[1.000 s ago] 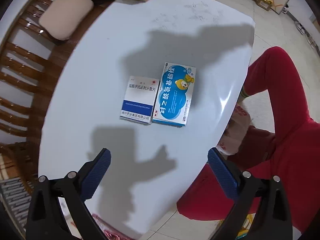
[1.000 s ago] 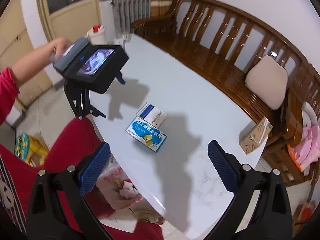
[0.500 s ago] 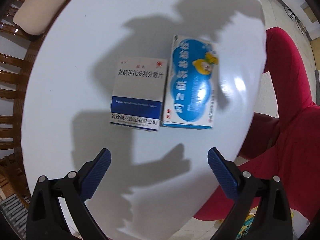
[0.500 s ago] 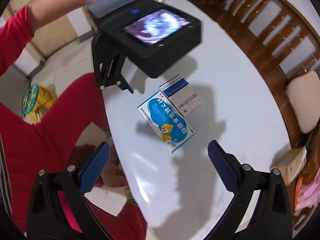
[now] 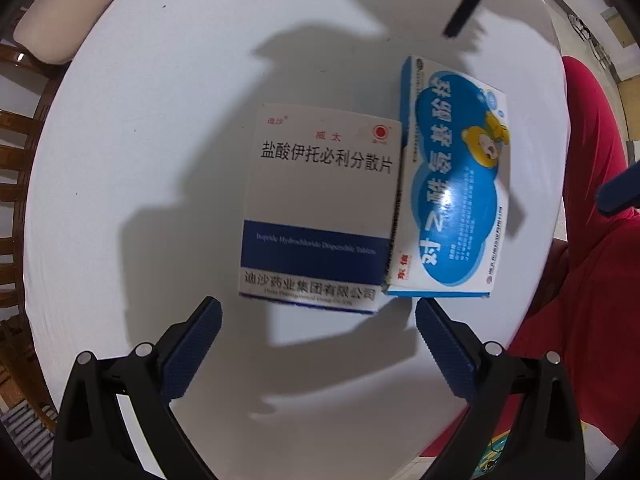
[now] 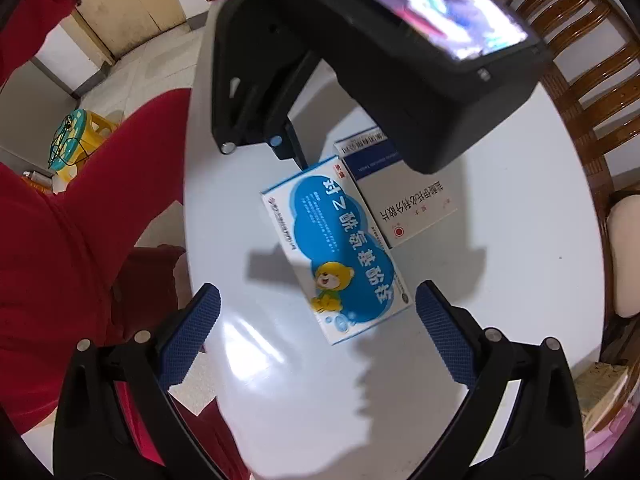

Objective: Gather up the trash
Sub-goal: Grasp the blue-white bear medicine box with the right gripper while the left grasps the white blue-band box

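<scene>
Two medicine boxes lie side by side on a white oval table. The white and dark-blue box lies just ahead of my left gripper, which is open and empty. The light-blue box with a bear picture touches its right side. In the right wrist view the light-blue box lies just ahead of my right gripper, open and empty. The white box is partly hidden under the left gripper's body.
A wooden bench with a beige cushion runs along the far side of the table. A person's red-clad legs sit at the table's edge. A cardboard box stands at the table's far end.
Both grippers have come down closer to the two boxes. The left gripper's body now covers part of the white box in the right wrist view. Neither box has moved.
</scene>
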Tool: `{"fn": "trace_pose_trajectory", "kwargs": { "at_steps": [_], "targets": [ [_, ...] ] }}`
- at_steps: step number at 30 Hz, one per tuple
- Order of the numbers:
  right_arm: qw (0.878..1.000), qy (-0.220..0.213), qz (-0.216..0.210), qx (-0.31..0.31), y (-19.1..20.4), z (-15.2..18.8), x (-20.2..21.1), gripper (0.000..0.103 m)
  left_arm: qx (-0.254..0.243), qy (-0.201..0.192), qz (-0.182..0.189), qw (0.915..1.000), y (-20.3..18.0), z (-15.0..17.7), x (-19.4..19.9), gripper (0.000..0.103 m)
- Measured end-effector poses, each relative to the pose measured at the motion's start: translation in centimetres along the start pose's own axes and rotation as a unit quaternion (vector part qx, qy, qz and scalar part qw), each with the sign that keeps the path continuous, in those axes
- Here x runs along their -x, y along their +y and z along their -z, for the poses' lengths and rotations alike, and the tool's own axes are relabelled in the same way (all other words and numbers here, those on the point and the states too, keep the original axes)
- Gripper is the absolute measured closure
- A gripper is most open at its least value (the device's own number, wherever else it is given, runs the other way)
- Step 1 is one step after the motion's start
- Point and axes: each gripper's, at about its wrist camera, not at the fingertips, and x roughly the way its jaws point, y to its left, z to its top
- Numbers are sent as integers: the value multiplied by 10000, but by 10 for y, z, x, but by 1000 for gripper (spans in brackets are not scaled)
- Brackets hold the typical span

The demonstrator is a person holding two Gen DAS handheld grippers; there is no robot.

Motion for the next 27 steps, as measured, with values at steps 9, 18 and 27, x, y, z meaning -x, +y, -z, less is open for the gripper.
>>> {"fn": "trace_pose_trajectory", "kwargs": {
  "at_steps": [9, 18, 27],
  "targets": [
    [9996, 162, -233, -73, -19, 1, -29, 7, -56, -32, 98, 9999, 8, -7, -5, 8],
    [9980, -143, -309, -524, -25, 9, -30, 30, -192, 65, 85, 9998, 33, -29, -2, 7],
    [9938, -433, 269, -987, -12, 21, -27, 40, 67, -185, 102, 9998, 40, -42, 7, 7]
  ]
}}
